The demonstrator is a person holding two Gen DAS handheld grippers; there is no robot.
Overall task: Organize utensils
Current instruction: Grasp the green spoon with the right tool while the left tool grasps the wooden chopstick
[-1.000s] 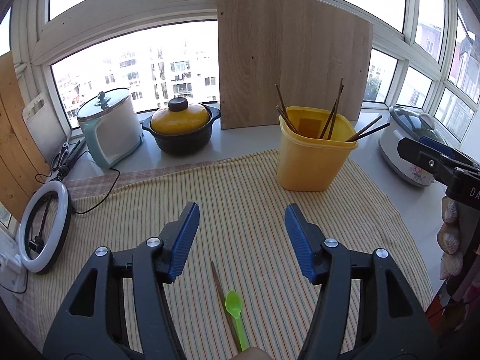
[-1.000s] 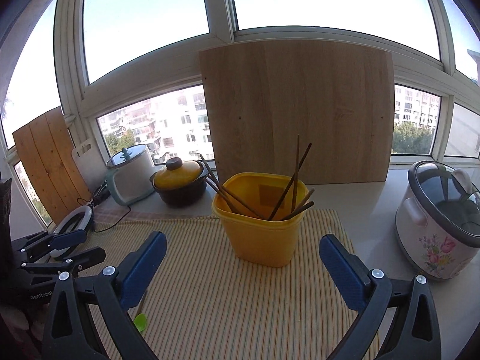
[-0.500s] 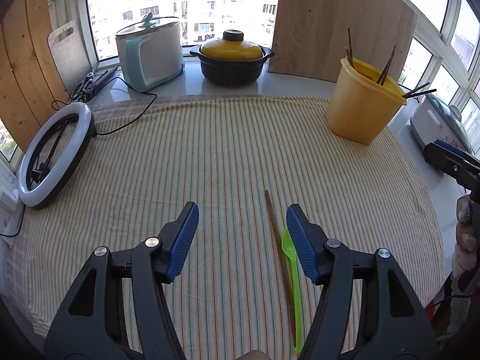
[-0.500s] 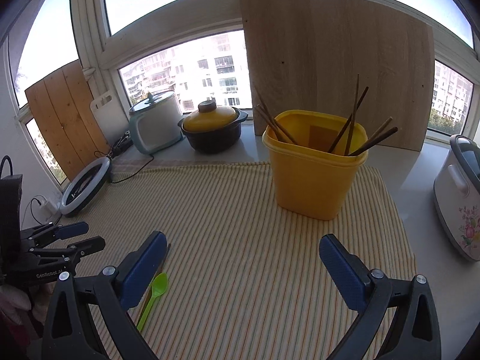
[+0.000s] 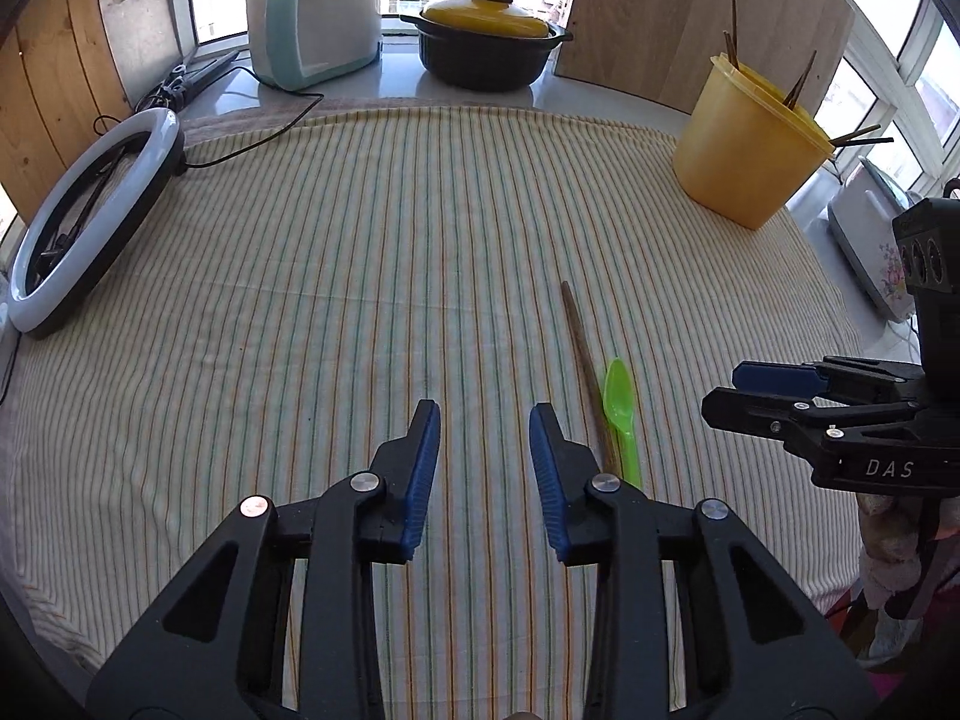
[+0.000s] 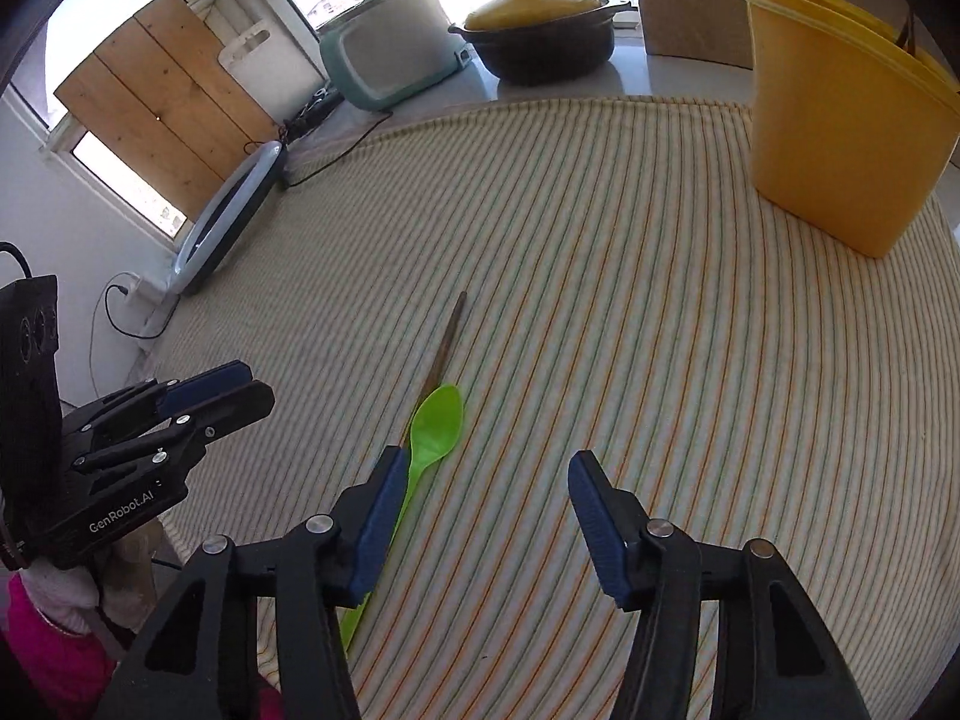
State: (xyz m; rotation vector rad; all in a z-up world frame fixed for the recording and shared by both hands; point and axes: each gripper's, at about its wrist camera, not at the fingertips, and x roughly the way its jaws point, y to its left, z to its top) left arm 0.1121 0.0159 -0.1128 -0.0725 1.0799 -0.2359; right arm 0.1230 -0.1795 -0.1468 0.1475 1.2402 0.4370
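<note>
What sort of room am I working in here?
Most likely a home kitchen corner by a window: a clay pot with a yellow lid and a rice cooker stand on the sill counter, and a yellow tub of chopsticks sits on the striped cloth.

My left camera looks steeply down along my left tongs at the striped cloth, close above the counter. My right camera tilts down likewise from the right side. Both share the green spoon, the chopstick, the yellow tub and the windowsill pots.
</note>
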